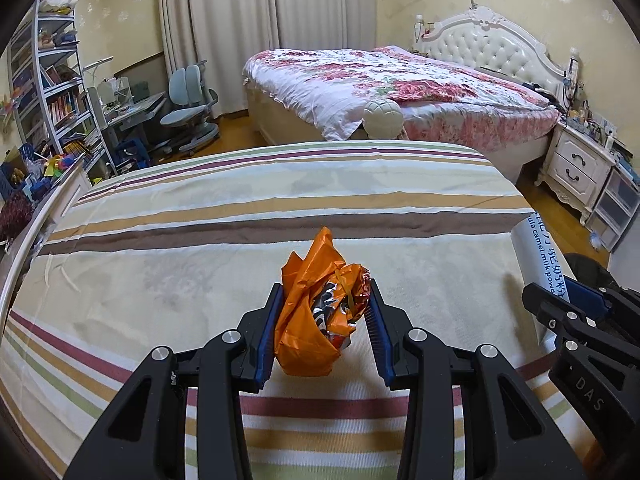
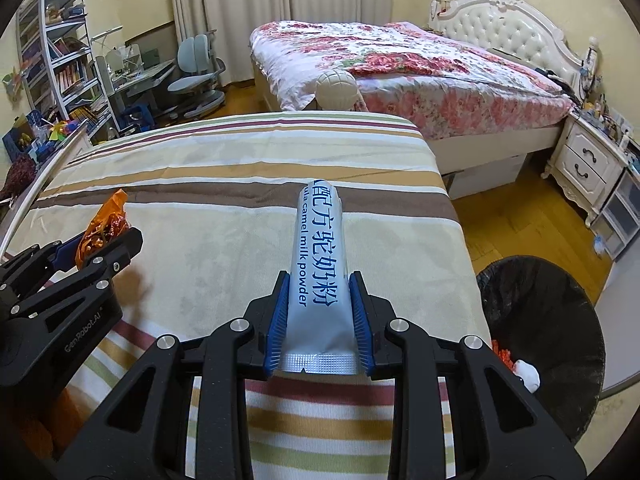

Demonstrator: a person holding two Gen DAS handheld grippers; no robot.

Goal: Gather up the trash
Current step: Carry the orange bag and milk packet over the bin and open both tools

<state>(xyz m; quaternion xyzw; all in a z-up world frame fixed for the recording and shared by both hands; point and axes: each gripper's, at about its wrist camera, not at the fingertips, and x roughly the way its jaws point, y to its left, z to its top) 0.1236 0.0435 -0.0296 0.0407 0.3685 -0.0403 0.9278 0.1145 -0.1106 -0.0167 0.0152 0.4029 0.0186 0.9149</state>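
Right wrist view: right tongs (image 2: 320, 316) gripped a milk-powder sachet (image 2: 318, 256); left tongs (image 1: 326, 328) clamped an orange wrapper (image 1: 316, 312) above the striped bed (image 2: 224, 184). Carrying step; next, likely swing toward the bin (image 2: 560, 300) at four o'clock.

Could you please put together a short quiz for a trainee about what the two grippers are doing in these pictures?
1. True or false: the left gripper grips an orange wrapper.
2. What does the right gripper hold: A a bottle, B a white milk powder sachet, C a book?
3. On which side of the striped bed does the black bin stand in the right wrist view?

Key: 1 true. 2 B. 3 the right side.
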